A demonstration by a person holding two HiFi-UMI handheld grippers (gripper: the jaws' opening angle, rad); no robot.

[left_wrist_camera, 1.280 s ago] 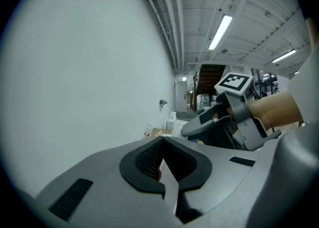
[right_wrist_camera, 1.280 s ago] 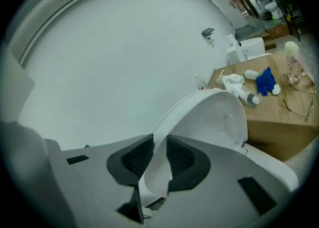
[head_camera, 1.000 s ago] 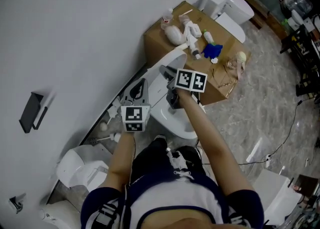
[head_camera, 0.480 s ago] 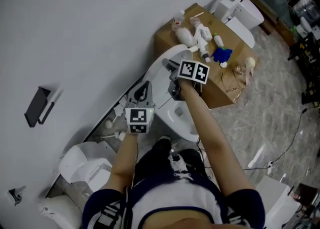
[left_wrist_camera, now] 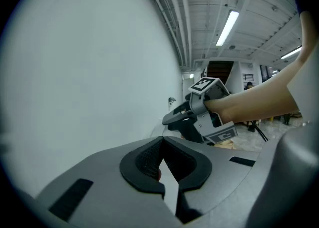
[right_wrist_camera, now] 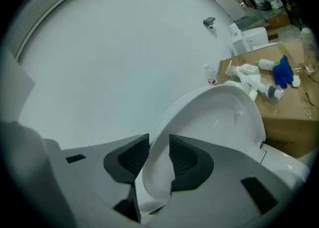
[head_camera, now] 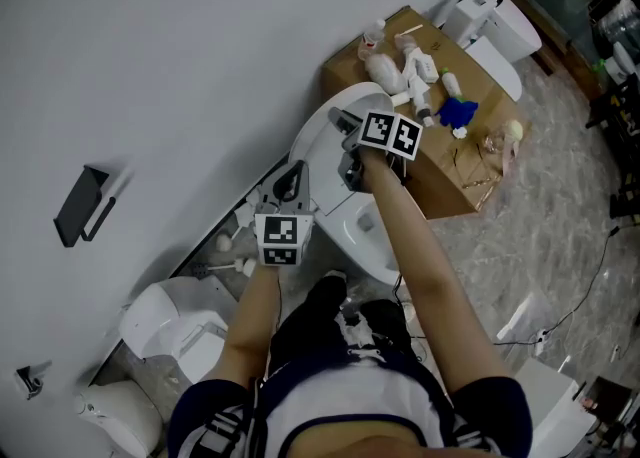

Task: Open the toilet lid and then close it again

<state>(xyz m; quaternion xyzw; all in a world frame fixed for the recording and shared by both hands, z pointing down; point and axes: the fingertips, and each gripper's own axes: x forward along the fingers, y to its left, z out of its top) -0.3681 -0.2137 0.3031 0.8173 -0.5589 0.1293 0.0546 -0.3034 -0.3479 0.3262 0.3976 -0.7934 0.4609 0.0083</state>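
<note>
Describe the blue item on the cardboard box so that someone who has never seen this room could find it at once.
Start at the white wall and find the brown cardboard box that stands by it, beside the toilet. On its top, among white bottles, lies a small crumpled blue item, the only blue thing there.

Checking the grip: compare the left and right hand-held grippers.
The left hand-held gripper has jaws shut on nothing; the right hand-held gripper has jaws that have just been opening and stand apart, the edge of the toilet lid between them. The left points at the wall; the right points at the raised lid. Both share the same grey build.
</note>
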